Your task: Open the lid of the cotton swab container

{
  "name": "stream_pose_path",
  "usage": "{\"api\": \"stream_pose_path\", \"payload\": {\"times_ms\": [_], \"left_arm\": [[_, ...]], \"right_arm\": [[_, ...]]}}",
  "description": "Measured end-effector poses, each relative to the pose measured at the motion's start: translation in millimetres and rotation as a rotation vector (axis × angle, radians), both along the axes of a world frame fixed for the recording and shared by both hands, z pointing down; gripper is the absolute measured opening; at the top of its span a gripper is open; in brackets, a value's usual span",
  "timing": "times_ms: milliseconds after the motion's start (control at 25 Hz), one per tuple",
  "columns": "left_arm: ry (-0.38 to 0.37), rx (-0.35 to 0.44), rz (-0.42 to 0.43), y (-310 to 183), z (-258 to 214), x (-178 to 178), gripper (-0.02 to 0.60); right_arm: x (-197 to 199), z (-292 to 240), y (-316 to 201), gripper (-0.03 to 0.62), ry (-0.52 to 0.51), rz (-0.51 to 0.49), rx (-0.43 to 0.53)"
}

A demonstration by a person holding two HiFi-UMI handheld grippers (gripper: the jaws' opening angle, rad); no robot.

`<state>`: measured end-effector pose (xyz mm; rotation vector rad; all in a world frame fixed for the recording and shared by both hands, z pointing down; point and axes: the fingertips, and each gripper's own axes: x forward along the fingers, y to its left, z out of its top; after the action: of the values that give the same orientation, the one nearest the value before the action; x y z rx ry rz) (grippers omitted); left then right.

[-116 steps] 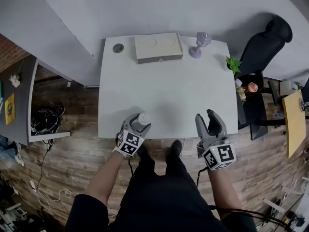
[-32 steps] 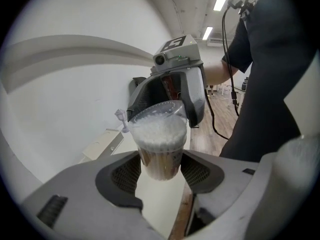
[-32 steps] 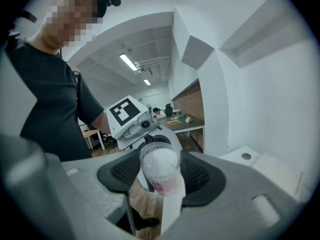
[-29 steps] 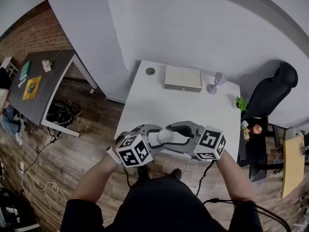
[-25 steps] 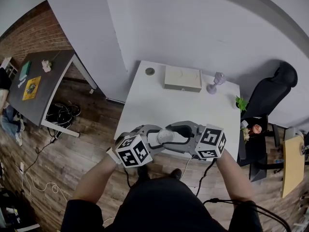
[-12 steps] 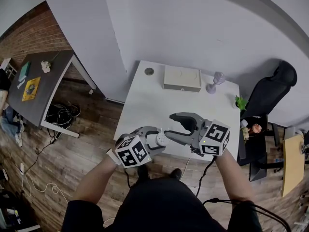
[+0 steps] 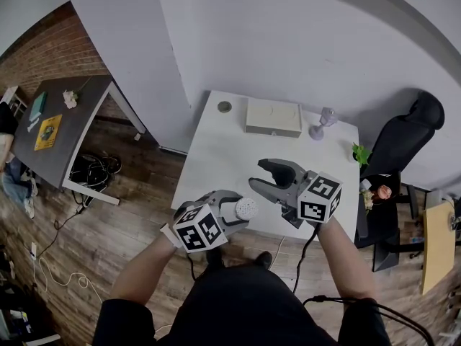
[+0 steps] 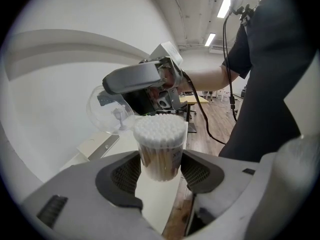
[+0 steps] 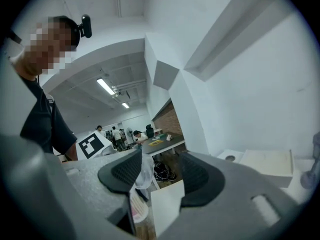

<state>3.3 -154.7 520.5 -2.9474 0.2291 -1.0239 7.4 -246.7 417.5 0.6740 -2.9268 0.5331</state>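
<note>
While the left gripper (image 8: 160, 170) clamps a clear plastic cylinder of white-tipped cotton swabs (image 8: 160, 143), open-topped, right gripper (image 9: 159, 174), jaws just closing slightly, grips its transparent domed lid (image 8: 110, 112)

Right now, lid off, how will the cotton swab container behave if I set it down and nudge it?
The cotton swab container, clamped in the left tongs, looks taller than wide, so a nudge up high may tip it. Its open top exposes the swab tips, so tipping would likely spill them. Clear plastic and swabs: probably light.
</note>
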Motion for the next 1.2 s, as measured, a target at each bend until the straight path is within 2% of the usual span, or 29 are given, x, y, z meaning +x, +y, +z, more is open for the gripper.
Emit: {"api": "stream_pose_path", "payload": {"times_ms": [280,560,680,840,1000,1080,1200], "left_arm": [[0.008,-0.01,-0.002,2.1,-0.9,4.5,0.245],[0.009,-0.066,-0.055,-5.8,14.8,-1.3,0.245],[0.002,-0.058,-0.12,-19.5,21.2,-9.3,0.245],[0.008,-0.036,-0.268,-45.8,22.2,-25.3,0.245],[0.012,-0.016,-0.393,-65.9,18.7,-42.5,0.245],[0.017,-0.017,-0.435,-70.4,14.6,-47.6,0.245],[0.017,-0.005,-0.46,-72.9,7.6,-50.3,0.245]], "right_arm": [[10.1,19.1,-14.1,0.224,-0.042,0.074,-0.092],[18.9,4.5,-13.2,0.222,-0.087,0.109,-0.063],[26.2,-2.3,-13.7,0.21,-0.074,0.14,-0.034],[42.7,-7.9,-16.9,0.133,-0.045,0.238,0.026],[56.2,-13.9,-17.7,0.121,0.034,0.342,0.096],[62.2,-19.3,-14.9,0.101,0.065,0.388,0.136],[69.5,-30.8,-9.9,0.095,0.06,0.448,0.183]]}}
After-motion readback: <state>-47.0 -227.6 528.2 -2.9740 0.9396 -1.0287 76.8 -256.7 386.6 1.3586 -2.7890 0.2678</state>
